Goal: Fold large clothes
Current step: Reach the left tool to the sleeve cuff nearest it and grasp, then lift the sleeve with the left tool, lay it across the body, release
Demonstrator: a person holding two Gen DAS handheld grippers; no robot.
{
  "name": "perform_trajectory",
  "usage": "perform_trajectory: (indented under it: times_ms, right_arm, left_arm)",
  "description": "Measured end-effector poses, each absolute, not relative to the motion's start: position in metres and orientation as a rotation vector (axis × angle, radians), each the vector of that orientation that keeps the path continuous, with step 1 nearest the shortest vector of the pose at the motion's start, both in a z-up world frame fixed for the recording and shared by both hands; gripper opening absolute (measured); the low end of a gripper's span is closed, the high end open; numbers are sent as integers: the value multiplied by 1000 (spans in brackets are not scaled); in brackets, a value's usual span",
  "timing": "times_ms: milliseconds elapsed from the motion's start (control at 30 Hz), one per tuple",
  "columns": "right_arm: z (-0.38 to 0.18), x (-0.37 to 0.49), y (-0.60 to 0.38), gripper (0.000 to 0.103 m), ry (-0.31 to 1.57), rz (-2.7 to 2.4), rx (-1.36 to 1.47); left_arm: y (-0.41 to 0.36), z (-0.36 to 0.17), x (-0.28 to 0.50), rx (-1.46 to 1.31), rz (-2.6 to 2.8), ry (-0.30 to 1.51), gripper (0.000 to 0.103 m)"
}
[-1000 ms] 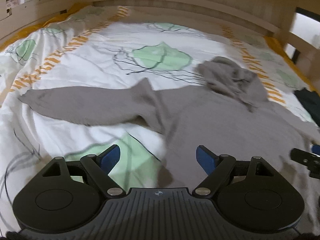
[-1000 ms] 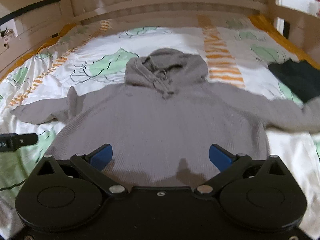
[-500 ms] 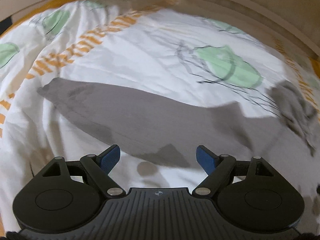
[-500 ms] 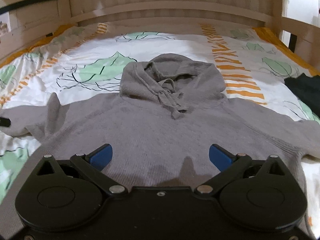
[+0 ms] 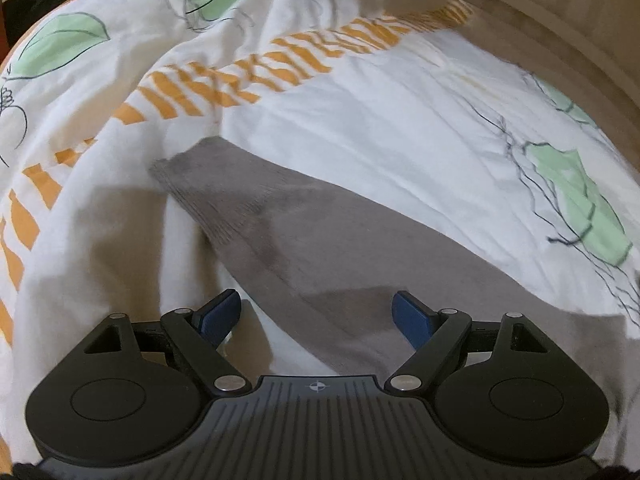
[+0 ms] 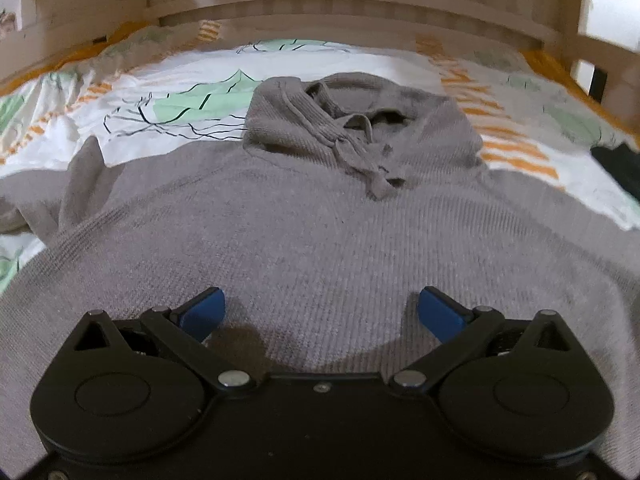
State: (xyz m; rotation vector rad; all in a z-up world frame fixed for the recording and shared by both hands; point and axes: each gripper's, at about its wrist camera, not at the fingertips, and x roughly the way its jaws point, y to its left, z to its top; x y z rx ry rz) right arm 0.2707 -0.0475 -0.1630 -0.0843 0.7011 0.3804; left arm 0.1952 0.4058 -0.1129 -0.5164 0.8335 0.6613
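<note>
A grey hoodie lies spread flat, front up, on the bed, with its hood and drawstrings at the far end. Its left sleeve stretches out over the sheet, with the ribbed cuff at the far left. My left gripper is open, low over the sleeve, which runs between its blue fingers. My right gripper is open, low over the lower body of the hoodie, holding nothing.
The bed sheet is white with green leaves and orange stripes, and is rumpled near the cuff. A wooden headboard and side rails bound the bed. A dark garment lies at the right edge.
My left gripper has swung left from the hoodie's body along the sleeve and come down close to it near the cuff. My right gripper has moved lower and closer to the hoodie's body.
</note>
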Motion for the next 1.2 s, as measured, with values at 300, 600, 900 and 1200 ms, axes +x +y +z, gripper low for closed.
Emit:
perform_trajectory:
  times_ms: [300,600,900,1200]
  right_arm:
    - [-165,271,-48,103,703,389,-57]
    - [-159,271,-49,92,706,418,-67]
    - [-122,254,-55,70,674,511,-44]
    - [-99,239,-79,72,689,531,34]
  left_arm:
    - [428,-119,205,-496,614,805,80]
    - [426,-70,192,-487,621,675,9]
    - [385,46,187,-380,501,489,9]
    - [304,105,215,-300,311,433,9]
